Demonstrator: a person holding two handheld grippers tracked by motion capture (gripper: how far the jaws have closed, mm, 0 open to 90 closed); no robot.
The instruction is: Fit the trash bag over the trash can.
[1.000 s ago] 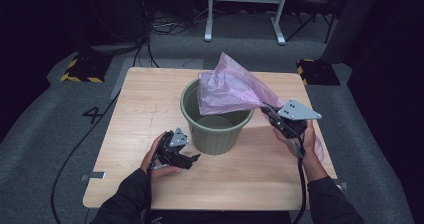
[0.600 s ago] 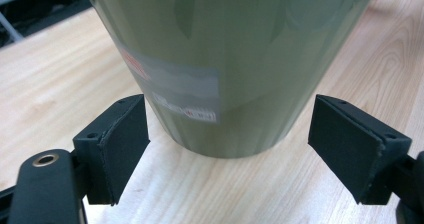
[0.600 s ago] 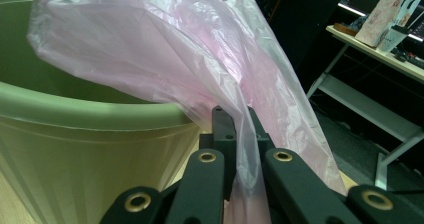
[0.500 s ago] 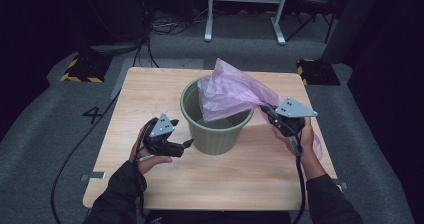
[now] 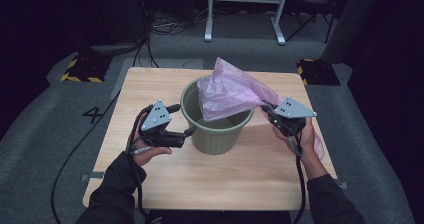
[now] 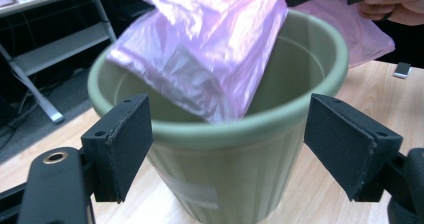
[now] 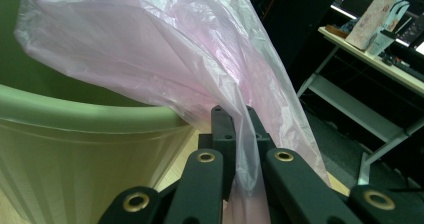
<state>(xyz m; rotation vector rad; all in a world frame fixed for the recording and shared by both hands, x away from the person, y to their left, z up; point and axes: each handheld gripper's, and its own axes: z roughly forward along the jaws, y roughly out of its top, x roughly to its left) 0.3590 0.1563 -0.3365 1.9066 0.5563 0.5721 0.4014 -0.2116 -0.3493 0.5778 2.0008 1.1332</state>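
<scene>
A green plastic bin [image 5: 215,134] stands upright in the middle of the wooden table [image 5: 225,184]. A pink plastic bag [image 5: 230,91] hangs partly inside it and spills over the right rim. My right gripper [image 5: 264,107] is shut on the bag's edge just right of the rim; in the right gripper view the jaws [image 7: 235,119] pinch the film of the bag [image 7: 150,49] beside the bin [image 7: 75,149]. My left gripper [image 5: 182,119] is open at the bin's left side near the rim. Its jaws have just closed a little. Its pads [image 6: 125,139] frame the bin [image 6: 225,184] and the bag [image 6: 200,49] without touching.
Grey floor surrounds the table. A white metal stand [image 5: 245,4] is behind it. Yellow-and-black striped blocks [image 5: 80,69] sit at the far corners and cables [image 5: 150,54] trail on the floor. Bare tabletop lies in front of the bin.
My left gripper has risen from the tabletop to the height of the bin's rim. The right gripper has kept still with the bag.
</scene>
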